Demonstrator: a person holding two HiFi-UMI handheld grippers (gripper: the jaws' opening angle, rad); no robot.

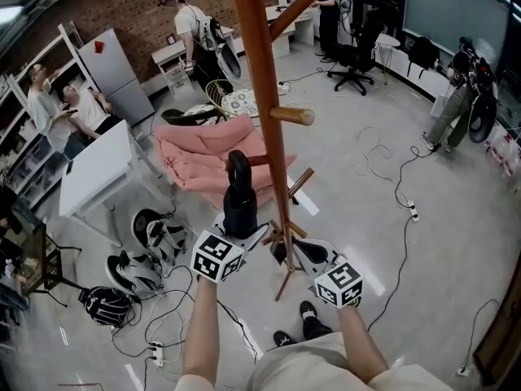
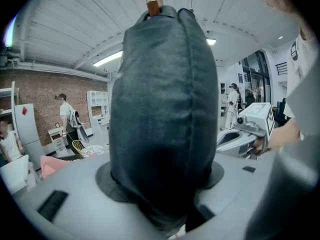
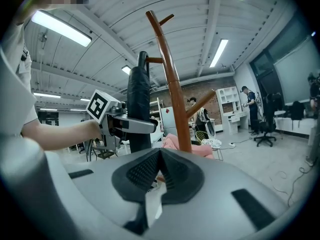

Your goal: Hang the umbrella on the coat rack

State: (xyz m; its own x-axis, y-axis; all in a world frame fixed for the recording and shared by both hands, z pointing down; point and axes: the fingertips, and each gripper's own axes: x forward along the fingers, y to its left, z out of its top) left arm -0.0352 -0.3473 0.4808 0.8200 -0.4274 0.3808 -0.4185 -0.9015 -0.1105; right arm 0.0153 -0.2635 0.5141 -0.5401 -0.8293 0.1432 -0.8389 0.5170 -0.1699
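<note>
Head view: left gripper (image 1: 242, 233) clamps the folded umbrella (image 1: 239, 195) at frame centre, its long axis upright, top end up, possibly a loop there. Just right stands the rack (image 1: 262, 96) pole. 1 peg (image 1: 291, 116) juts above and right. Lower right, the right gripper (image 3: 160, 170) is closed on nothing.

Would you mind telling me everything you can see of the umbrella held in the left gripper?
The umbrella is folded into a dark, nearly black bundle of what looks like fabric, with lengthwise folds and a loop-like top end. It stands roughly upright, its lower end clamped in the left gripper. In the head view it is just left of the coat rack, beside the pole and not hung on it.
</note>
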